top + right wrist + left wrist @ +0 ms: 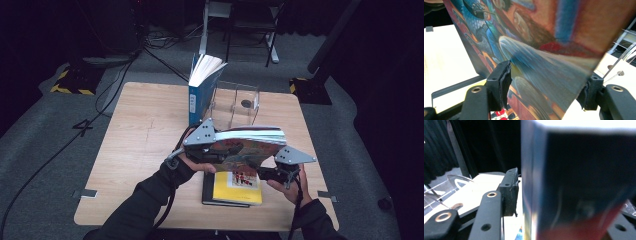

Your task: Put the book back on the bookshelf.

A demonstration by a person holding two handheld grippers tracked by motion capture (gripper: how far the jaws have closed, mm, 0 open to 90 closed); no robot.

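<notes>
A person holds a colourful illustrated book (247, 150) raised above the wooden table (140, 150), pages up, between two hand-held grippers. The left gripper (205, 142) is at the book's nine o'clock end; in the left gripper view its one visible black pad stands just beside the book (574, 185) with a thin gap showing, so the jaws are partly apart and not pressing there. The right gripper (280, 167) sits at the book's four o'clock corner; in the right gripper view both pads lie against the book's cover (544, 50), clamping it.

Directly beneath the raised book, at six o'clock, a yellow book (237, 187) lies flat on a darker one. At twelve o'clock, a blue book (200, 90) stands upright with its pages fanned, just beside a clear wire book stand (240, 102).
</notes>
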